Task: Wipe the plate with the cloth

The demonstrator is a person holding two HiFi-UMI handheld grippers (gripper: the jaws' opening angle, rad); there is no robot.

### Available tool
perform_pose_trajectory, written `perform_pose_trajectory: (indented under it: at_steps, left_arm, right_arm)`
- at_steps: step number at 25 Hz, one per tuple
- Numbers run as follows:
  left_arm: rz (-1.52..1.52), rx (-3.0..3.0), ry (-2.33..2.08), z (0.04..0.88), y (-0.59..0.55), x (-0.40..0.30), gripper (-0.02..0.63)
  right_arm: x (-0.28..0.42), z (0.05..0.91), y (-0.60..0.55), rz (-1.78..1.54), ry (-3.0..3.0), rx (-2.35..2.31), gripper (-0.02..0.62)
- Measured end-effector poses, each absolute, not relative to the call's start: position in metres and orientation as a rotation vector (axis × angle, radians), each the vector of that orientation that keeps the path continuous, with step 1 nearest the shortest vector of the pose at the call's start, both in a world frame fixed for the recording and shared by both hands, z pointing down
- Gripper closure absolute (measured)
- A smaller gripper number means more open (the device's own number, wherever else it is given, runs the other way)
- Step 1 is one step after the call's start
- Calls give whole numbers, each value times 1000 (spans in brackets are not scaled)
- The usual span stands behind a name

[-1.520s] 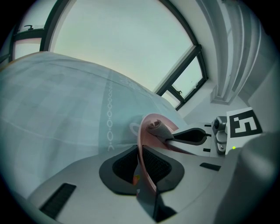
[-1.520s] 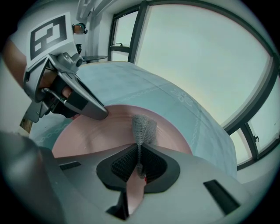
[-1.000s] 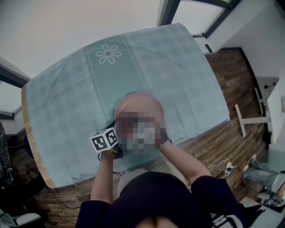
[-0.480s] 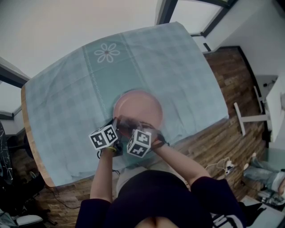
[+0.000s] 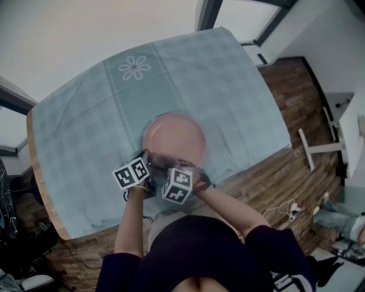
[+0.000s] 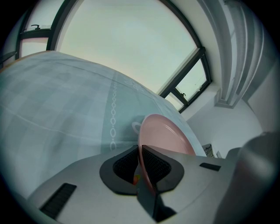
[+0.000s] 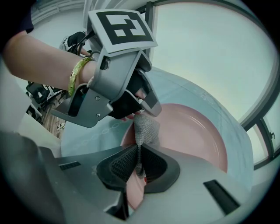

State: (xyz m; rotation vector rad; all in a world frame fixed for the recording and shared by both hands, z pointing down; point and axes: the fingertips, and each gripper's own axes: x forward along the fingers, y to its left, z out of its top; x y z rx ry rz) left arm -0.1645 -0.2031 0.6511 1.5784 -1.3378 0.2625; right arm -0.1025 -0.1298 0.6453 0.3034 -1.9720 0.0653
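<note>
A pink plate (image 5: 174, 140) lies on the teal tablecloth (image 5: 74, 131). My left gripper (image 5: 149, 161) is shut on its near-left rim; in the left gripper view the plate (image 6: 168, 135) runs edge-on between that gripper's (image 6: 141, 164) pads. My right gripper (image 5: 171, 166) sits just right of it at the plate's near edge. In the right gripper view this gripper (image 7: 139, 164) is shut on a grey knitted cloth (image 7: 145, 129), whose free end rests on the plate (image 7: 192, 135) close to the left gripper (image 7: 140, 107).
The tablecloth has a flower motif (image 5: 134, 68) at the far side. The table's wooden edge (image 5: 40, 188) shows at the left. Wood floor (image 5: 296, 171) and a white stand (image 5: 319, 154) lie to the right. Window frames (image 5: 211, 14) stand beyond the table.
A mosaic patch covered the right gripper a second ago; its cube now shows at the plate's near rim, barely shifted over the last half second. The left gripper has stayed on the rim.
</note>
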Motion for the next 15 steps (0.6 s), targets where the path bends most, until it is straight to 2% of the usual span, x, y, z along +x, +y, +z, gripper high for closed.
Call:
perform_pose_trajectory:
  at_steps: [15]
  left_arm:
    - [256,1575,-1333,650,-202,-163,565]
  right_arm:
    - [-74,601,-153,19,-2012,388,561]
